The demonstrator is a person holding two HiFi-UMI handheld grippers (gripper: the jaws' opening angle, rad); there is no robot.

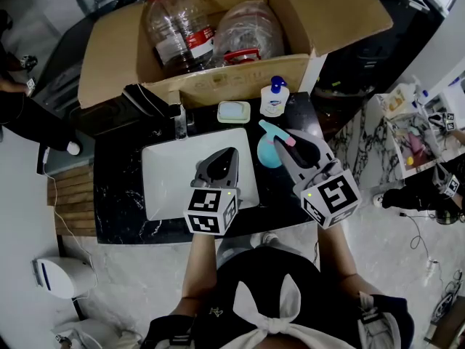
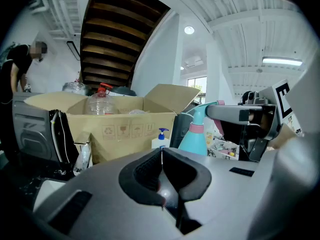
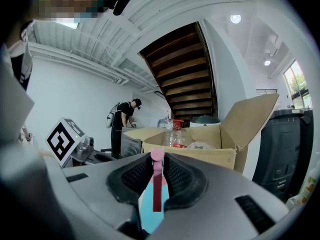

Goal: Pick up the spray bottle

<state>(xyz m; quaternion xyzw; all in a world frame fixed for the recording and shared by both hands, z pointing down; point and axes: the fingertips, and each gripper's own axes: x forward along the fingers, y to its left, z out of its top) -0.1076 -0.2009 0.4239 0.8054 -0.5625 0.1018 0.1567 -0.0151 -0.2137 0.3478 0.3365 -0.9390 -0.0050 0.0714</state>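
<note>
Spray bottle point(image 1: 267, 153) pinched at its head between right gripper point(image 1: 288, 139) fingers point(image 3: 181, 176), teal body below them, left gripper point(image 1: 227, 155) fingers point(image 2: 145, 170) pressed together, cardboard box point(image 1: 240, 82) beyond both

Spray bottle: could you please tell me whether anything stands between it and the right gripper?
Nothing visible does. The right gripper is shut on the spray bottle at its pink trigger, and the soap dispenser stands behind it, apart.
</note>
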